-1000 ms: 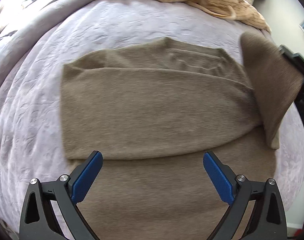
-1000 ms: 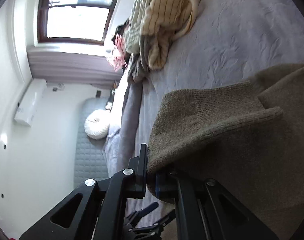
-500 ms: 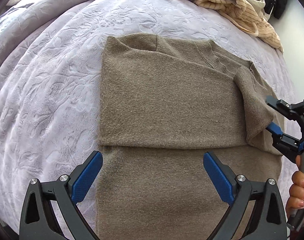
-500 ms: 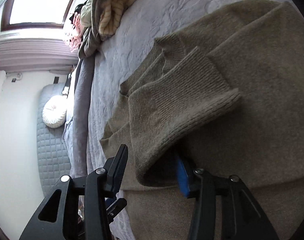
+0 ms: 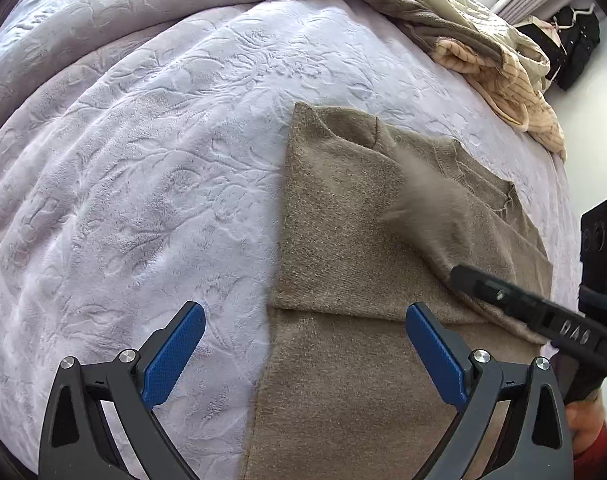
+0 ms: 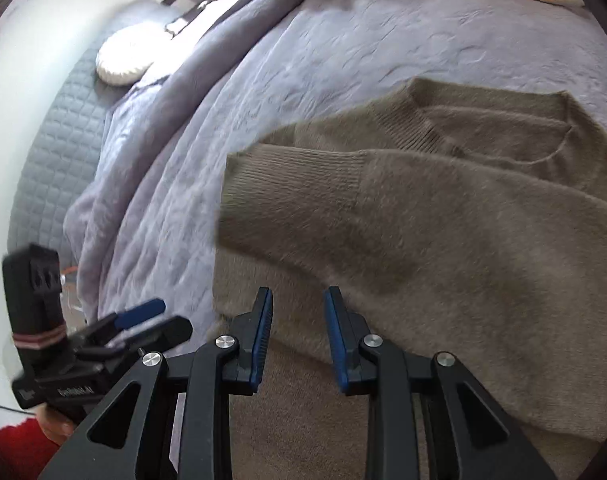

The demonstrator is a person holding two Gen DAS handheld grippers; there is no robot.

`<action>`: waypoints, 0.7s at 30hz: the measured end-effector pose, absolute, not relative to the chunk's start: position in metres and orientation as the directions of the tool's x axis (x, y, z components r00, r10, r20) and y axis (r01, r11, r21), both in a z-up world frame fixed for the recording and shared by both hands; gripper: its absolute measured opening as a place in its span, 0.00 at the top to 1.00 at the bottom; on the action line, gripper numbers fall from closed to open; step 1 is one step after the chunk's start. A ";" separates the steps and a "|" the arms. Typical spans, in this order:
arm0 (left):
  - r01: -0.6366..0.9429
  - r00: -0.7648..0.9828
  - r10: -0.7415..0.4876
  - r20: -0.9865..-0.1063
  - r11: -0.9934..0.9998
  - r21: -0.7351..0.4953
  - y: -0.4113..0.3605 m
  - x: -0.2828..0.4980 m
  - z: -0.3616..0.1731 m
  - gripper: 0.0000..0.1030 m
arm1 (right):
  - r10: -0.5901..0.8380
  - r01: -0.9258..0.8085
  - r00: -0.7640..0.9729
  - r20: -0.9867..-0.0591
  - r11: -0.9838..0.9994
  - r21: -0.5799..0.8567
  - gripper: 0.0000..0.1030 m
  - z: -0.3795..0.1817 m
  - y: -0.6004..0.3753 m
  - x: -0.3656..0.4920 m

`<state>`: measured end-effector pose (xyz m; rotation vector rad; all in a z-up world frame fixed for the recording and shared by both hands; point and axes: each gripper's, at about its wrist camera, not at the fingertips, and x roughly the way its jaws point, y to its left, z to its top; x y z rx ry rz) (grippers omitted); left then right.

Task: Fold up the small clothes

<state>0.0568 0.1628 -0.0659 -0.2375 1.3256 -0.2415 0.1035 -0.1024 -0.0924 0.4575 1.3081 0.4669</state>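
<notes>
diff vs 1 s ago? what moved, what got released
The right gripper carried the sweater's sleeve over onto the sweater body and let go; its jaws are closing with nothing between them. The left gripper stayed open and empty. The clothes pile is unchanged.

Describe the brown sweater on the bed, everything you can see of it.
The brown sweater is a soft, fuzzy taupe knit with a ribbed neckline and a ribbed cuff. It lies flat on the lilac embossed bedspread, partly folded: one side is already folded over, and the other sleeve is crossing over the body, blurred in the left wrist view. The right gripper hovers just above the fabric, its jaws closing with nothing between them. The left gripper hangs open over its edge.
</notes>
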 end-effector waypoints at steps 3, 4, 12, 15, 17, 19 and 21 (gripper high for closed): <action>0.047 0.210 -0.359 -0.909 0.933 -0.358 0.158 0.059 -0.067 0.03 | 0.563 -0.076 0.156 -0.812 0.826 0.558 0.71 -0.098 -0.098 0.086; 0.053 0.205 -0.376 -0.904 0.926 -0.374 0.154 0.060 -0.068 0.03 | 0.565 -0.066 0.155 -0.810 0.824 0.563 0.71 -0.097 -0.102 0.080; 0.082 0.100 -0.553 -0.828 0.833 -0.547 0.099 0.083 -0.088 0.03 | 0.596 0.248 0.280 -0.753 0.713 0.656 0.71 -0.105 -0.207 0.020; 0.047 0.064 -0.584 -0.809 0.811 -0.583 0.082 0.098 -0.103 0.03 | 0.588 0.399 0.381 -0.713 0.592 0.701 0.71 -0.114 -0.257 -0.012; 0.019 0.056 -0.587 -0.808 0.809 -0.587 0.077 0.107 -0.110 0.03 | 0.569 0.487 0.455 -0.684 0.484 0.727 0.70 -0.122 -0.288 -0.037; -0.002 0.058 -0.603 -0.796 0.797 -0.604 0.073 0.116 -0.112 0.03 | 0.545 0.544 0.515 -0.661 0.388 0.744 0.68 -0.130 -0.310 -0.056; -0.025 0.079 -0.610 -0.788 0.789 -0.613 0.072 0.123 -0.112 0.03 | 0.515 0.585 0.575 -0.636 0.285 0.759 0.64 -0.139 -0.330 -0.074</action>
